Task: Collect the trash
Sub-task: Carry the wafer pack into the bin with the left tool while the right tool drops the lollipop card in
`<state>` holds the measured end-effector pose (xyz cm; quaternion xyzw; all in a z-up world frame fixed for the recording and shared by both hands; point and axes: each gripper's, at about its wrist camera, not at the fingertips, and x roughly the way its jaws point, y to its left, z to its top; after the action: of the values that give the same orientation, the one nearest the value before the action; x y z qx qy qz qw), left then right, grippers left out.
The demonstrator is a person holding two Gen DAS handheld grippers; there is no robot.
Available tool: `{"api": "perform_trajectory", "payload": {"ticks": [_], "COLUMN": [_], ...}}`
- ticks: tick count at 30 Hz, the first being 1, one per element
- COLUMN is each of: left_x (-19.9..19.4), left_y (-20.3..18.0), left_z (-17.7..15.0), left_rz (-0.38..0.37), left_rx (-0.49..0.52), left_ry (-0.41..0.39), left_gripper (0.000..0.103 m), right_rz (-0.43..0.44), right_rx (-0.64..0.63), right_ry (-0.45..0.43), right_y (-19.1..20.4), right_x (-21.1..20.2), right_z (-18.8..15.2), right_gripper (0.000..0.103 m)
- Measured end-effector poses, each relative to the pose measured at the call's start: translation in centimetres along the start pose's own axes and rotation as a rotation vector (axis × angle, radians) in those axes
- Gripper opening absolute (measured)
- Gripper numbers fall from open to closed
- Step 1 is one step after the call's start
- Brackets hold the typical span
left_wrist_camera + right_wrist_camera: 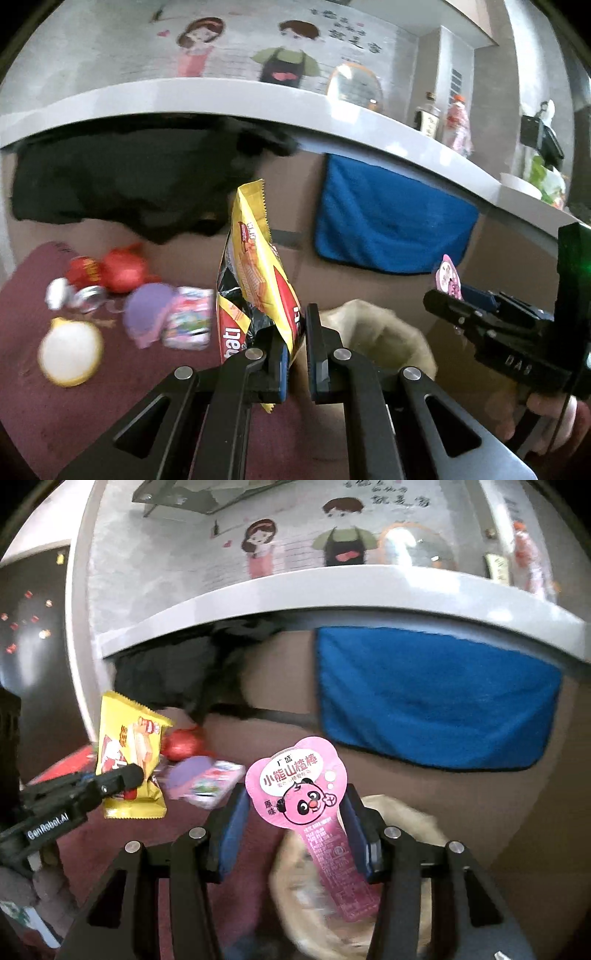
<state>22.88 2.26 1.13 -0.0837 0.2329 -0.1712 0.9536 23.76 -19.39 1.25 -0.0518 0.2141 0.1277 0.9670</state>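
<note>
My left gripper (pixel 295 350) holds a yellow and red snack wrapper (pixel 255 273) upright between its fingers, above the maroon mat, just left of a beige basket (pixel 373 332). It also shows in the right wrist view (pixel 127 760). My right gripper (pixel 291 834) has a pink panda candy wrapper (pixel 306 805) between its blue pads, which stand apart, over the beige basket (pixel 406 834). From the left wrist view the right gripper (pixel 458 306) is at the right with the pink wrapper (pixel 448 277) at its tip.
More trash lies on the maroon mat (pixel 44 406) at the left: a red wrapper (pixel 122 269), a crushed can (pixel 86 299), a purple lid (pixel 147 310), a colourful packet (pixel 188 321) and a white-and-yellow round lid (pixel 70 350). A blue cloth (pixel 391 221) and black cloth (pixel 122 177) hang below a white shelf.
</note>
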Motion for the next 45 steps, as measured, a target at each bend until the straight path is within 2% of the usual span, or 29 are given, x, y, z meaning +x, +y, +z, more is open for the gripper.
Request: {"api": "perform_trajectory", "payload": {"ticks": [4, 6, 13, 23, 29, 40, 45], "left_x": [3.6, 4.8, 8.5, 9.9, 10.4, 12.3, 13.5], "left_y": [-2.7, -3.6, -4.6, -5.6, -6.8, -7.3, -7.1], "left_z": [0.0, -0.5, -3.1, -3.5, -3.5, -3.9, -3.7], "left_rz": [-0.028, -0.021, -0.007, -0.024, -0.086, -0.112, -0.153], "left_rx": [0.027, 0.042, 0.036, 0.062, 0.078, 0.077, 0.069], "left_ry": [0.002, 0.000, 0.067, 0.075, 0.073, 0.118, 0.147], "left_gripper": [0.008, 0.008, 0.008, 0.008, 0.008, 0.008, 0.010], "right_rz": [-0.074, -0.069, -0.053, -0.066, -0.069, -0.069, -0.083], "right_rx": [0.001, 0.034, 0.139, 0.193, 0.193, 0.206, 0.198], "right_ry": [-0.016, -0.006, 0.032, 0.066, 0.059, 0.073, 0.076], "right_y": [-2.6, -4.1, -6.6, -8.1, -8.2, -8.7, -8.8], "right_x": [0.6, 1.4, 4.0, 5.6, 5.4, 5.8, 6.0], "right_z": [-0.5, -1.1, -3.4, -5.0, -5.0, -5.3, -5.4], "right_gripper": [0.047, 0.047, 0.047, 0.047, 0.047, 0.047, 0.048]}}
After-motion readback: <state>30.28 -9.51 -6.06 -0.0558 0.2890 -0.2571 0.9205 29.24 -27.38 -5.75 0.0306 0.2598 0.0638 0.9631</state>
